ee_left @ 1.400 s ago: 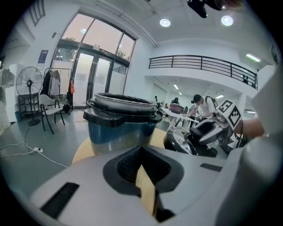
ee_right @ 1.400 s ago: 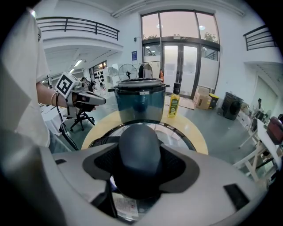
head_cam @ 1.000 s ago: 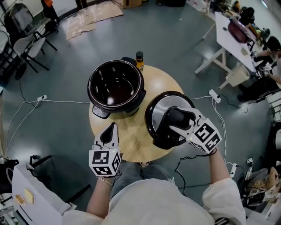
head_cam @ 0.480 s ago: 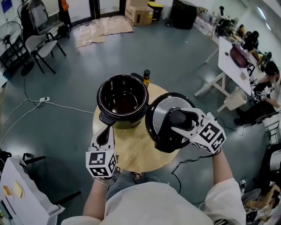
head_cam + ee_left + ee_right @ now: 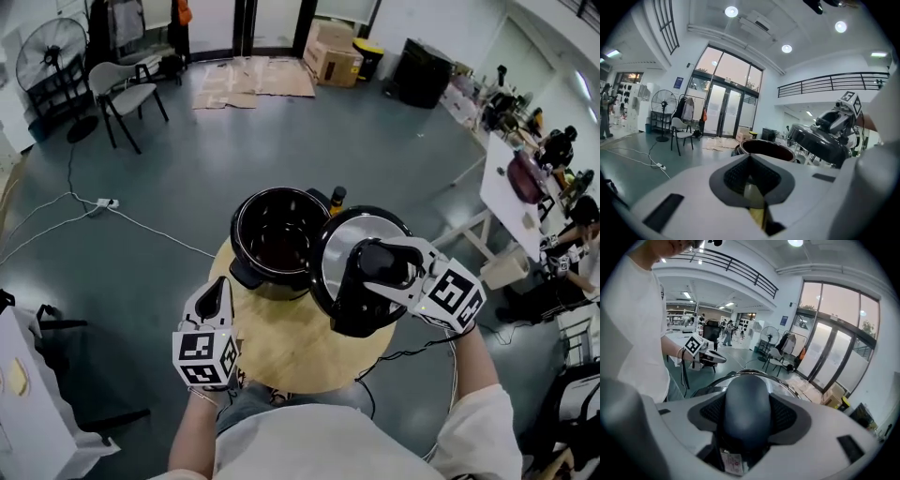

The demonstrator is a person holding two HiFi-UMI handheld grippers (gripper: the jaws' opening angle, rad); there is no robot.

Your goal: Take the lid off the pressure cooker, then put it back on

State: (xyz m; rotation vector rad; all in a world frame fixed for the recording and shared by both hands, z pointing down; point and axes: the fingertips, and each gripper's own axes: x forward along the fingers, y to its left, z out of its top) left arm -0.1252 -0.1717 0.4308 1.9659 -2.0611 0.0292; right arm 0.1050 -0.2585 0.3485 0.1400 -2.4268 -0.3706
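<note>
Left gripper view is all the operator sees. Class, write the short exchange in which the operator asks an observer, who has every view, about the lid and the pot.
Operator: I see the lid in the air to my right. What part of it is gripped?
Observer: The right gripper is closed on the black handle of the lid; the handle fills the gap between its pads.
Operator: I see only the pot's rim. Is anything inside?
Observer: No. The head view looks straight down into the pot, and it is empty.
</note>
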